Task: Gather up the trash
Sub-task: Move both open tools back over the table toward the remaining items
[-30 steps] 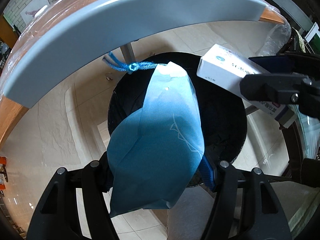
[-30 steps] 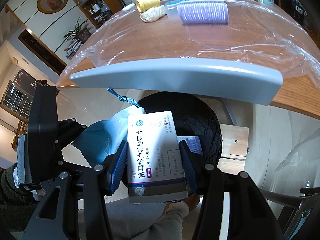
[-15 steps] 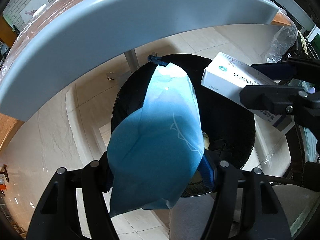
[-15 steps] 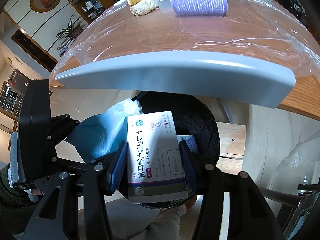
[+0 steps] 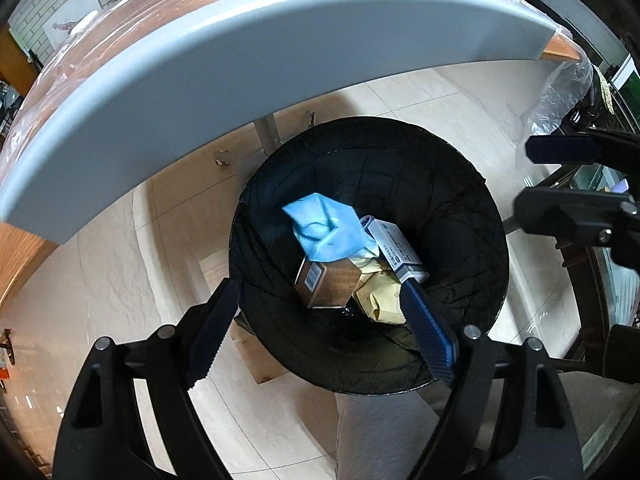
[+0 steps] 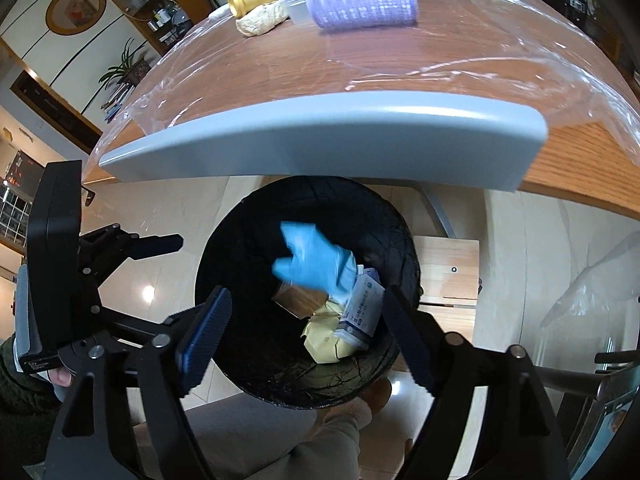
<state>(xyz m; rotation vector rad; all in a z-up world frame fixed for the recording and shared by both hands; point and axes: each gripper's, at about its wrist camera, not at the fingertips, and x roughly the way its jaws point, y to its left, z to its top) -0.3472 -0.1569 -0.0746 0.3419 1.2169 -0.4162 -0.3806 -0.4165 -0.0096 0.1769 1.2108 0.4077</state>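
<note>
Left wrist view: left gripper (image 5: 320, 312) now gapes empty over the bin (image 5: 472, 184); half a second ago it clamped the blue bag (image 5: 328, 232), which now lies inside the bin. Right gripper (image 6: 308, 320) has also let go, and the medicine box (image 6: 362, 308) sits in the bin beside the bag. Both drops done; more trash remains on the counter (image 6: 360, 136) above the bin.

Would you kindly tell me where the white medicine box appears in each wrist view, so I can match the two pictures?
Left wrist view: the white medicine box lies right of centre inside the black bin, right of the blue bag.
Right wrist view: the box is low and right in the bin, below the blue bag.
Shared landmark: the grey table edge above the bin.
</note>
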